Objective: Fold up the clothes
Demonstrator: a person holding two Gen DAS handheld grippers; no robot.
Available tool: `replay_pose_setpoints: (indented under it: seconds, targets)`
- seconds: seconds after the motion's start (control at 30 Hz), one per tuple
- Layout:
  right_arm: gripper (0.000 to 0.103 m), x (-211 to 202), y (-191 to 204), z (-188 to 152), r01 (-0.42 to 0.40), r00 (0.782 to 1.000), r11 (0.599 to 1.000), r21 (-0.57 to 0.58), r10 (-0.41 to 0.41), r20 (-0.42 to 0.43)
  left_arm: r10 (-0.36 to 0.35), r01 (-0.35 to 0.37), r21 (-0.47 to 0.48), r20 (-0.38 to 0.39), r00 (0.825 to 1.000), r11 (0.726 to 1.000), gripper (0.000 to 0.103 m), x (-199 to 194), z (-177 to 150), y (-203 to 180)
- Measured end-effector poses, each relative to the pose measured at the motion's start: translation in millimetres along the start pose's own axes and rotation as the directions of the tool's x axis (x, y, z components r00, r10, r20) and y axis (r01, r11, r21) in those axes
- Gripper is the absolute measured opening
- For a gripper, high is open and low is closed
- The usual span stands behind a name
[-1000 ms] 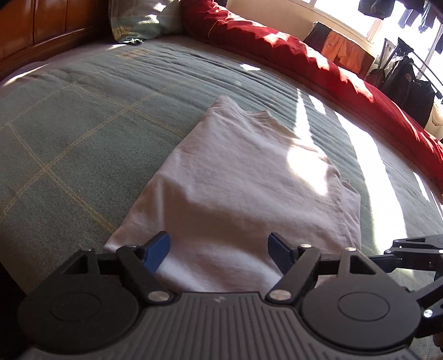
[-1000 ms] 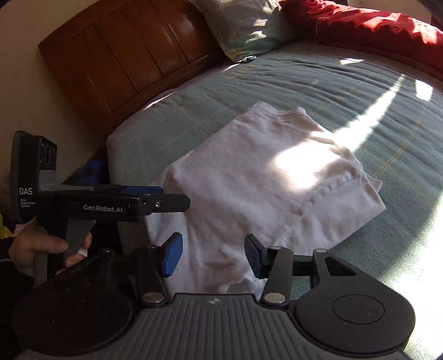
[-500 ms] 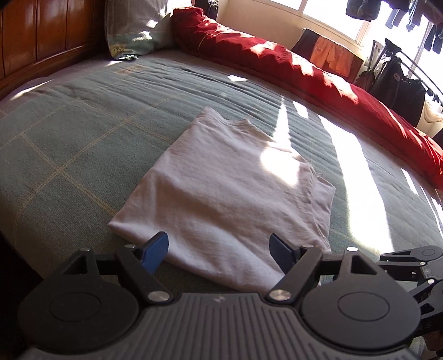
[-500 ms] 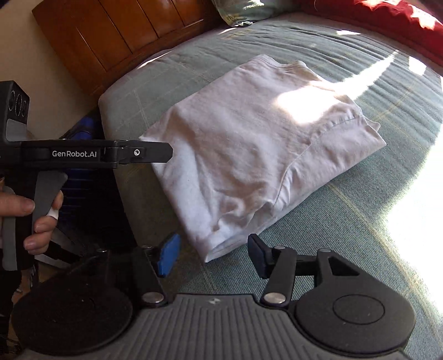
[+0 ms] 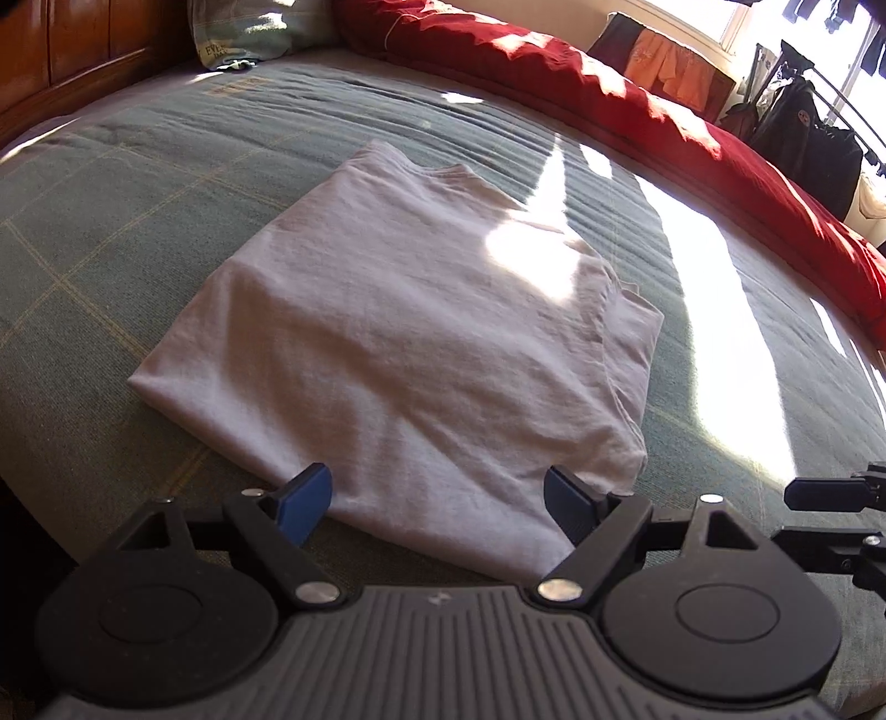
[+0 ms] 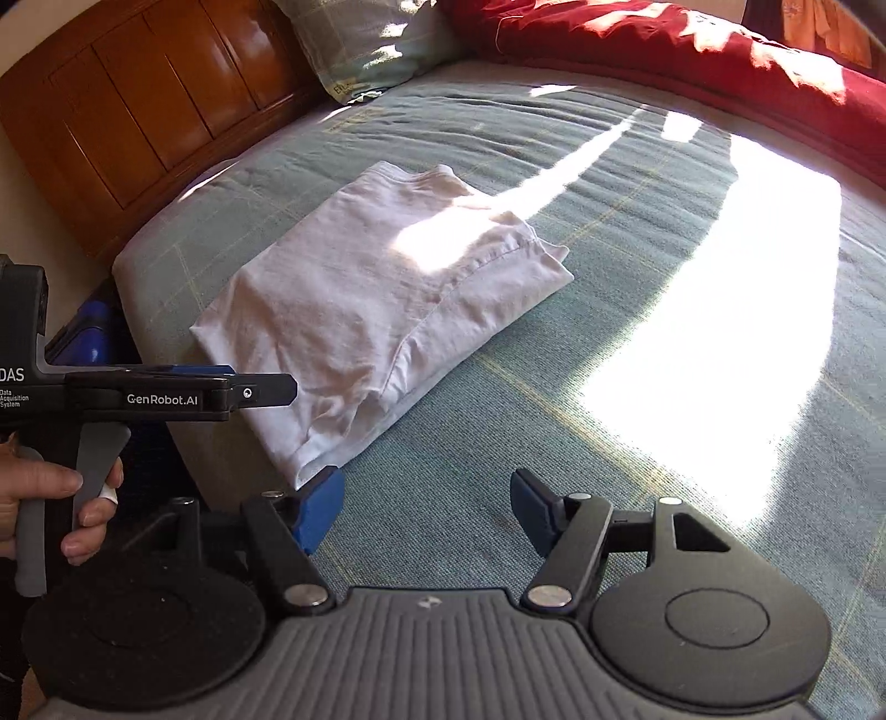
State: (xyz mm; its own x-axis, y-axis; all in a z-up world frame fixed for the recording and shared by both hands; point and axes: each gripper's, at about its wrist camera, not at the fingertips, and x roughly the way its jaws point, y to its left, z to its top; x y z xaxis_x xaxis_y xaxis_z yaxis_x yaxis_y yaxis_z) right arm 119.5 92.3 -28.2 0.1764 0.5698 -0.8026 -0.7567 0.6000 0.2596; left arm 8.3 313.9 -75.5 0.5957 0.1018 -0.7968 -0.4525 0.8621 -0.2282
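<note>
A white t-shirt lies folded into a flat rectangle on the green bedspread; it also shows in the right wrist view. My left gripper is open and empty, its blue fingertips just above the shirt's near edge. My right gripper is open and empty, hovering over bare bedspread just right of the shirt's near corner. The left gripper's body, held in a hand, shows at the left of the right wrist view.
A wooden headboard and a pillow stand at the bed's head. A red quilt runs along the far side. Dark clothes hang on a rack by the window. The bed's near edge drops off at the left.
Both grippers have pulled back from the folded shirt and risen, staying open. The shirt lies still and now shows whole in both views.
</note>
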Motion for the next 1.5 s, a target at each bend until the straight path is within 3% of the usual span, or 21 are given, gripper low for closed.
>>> replay_pose_setpoints:
  seconds: [0.27,0.43,0.63,0.7,0.77,0.8,0.83,0.93,1.0,1.1,1.27,1.5]
  targets:
    - [0.082,-25,-8,-2,0.119,0.992,0.993,-0.002,-0.119,0.040,0.057,-0.067,0.108,0.093,0.994,0.992,0.084,-45,5,-32]
    - [0.085,-40,-3,-9,0.161,0.985,0.987,-0.017,-0.160,0.060,0.117,-0.146,0.155,0.184,0.976,0.977,0.091,-83,2,-57]
    - [0.088,-58,17,-29,0.137,0.989,0.989,-0.059,-0.132,0.070,0.178,-0.237,0.143,0.337,0.925,0.961,0.102,-130,-6,-81]
    - [0.088,-64,22,-35,0.126,0.990,0.990,-0.066,-0.121,0.074,0.188,-0.250,0.108,0.401,0.896,0.962,0.102,-144,-14,-85]
    - [0.089,-72,27,-40,0.115,0.990,0.991,-0.069,-0.109,0.085,0.213,-0.269,0.055,0.468,0.857,0.962,0.102,-156,-24,-89]
    - [0.090,-76,29,-42,0.110,0.990,0.991,-0.072,-0.103,0.092,0.211,-0.262,0.043,0.475,0.854,0.964,0.102,-159,-26,-89]
    - [0.090,-80,31,-44,0.108,0.990,0.991,-0.074,-0.101,0.099,0.190,-0.239,0.050,0.462,0.866,0.970,0.102,-161,-27,-88]
    - [0.091,-93,36,-49,0.103,0.988,0.992,-0.078,-0.093,0.119,0.113,-0.159,0.120,0.321,0.940,0.980,0.102,-157,-28,-91]
    - [0.092,-102,39,-53,0.098,0.987,0.992,-0.082,-0.087,0.134,0.145,-0.181,0.113,0.269,0.952,0.977,0.102,-153,-35,-97]
    - [0.093,-112,42,-56,0.106,0.984,0.991,-0.079,-0.093,0.150,0.180,-0.211,0.114,0.235,0.955,0.971,0.102,-153,-51,-106]
    - [0.103,-125,42,-63,0.137,0.978,0.990,-0.044,-0.128,0.165,0.180,-0.204,0.104,0.201,0.963,0.973,0.102,-163,-64,-115]
    - [0.103,-135,39,-73,0.188,0.968,0.982,0.006,-0.186,0.171,0.206,-0.222,0.088,0.156,0.966,0.971,0.102,-180,-70,-123]
